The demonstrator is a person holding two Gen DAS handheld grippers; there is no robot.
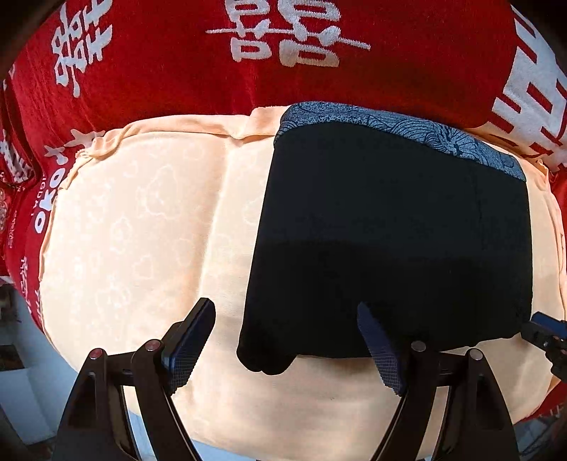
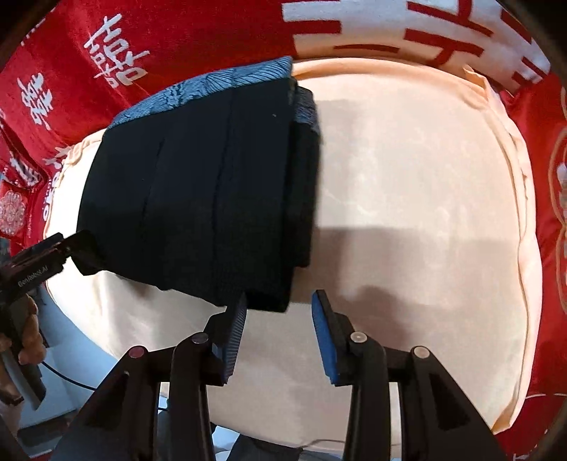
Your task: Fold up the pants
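Note:
The black pants (image 1: 389, 241) lie folded into a thick rectangle on a peach cushion (image 1: 134, 230), with a blue patterned band (image 1: 407, 131) along their far edge. In the right wrist view the pants (image 2: 198, 191) show stacked layers at their right side. My left gripper (image 1: 287, 340) is open, its jaws astride the pants' near left corner, not gripping. My right gripper (image 2: 280, 329) is open at the pants' near right corner. The left gripper's fingers (image 2: 81, 251) touch the pants' near left corner in the right wrist view. A right finger tip (image 1: 545, 324) shows at the left wrist view's right edge.
The peach cushion (image 2: 425, 212) rests on red bedding with white characters (image 1: 283, 32), which surrounds it on the far and side edges. A hand (image 2: 28, 340) holds the left gripper's handle. Pale floor (image 1: 21, 354) shows below the cushion's near edge.

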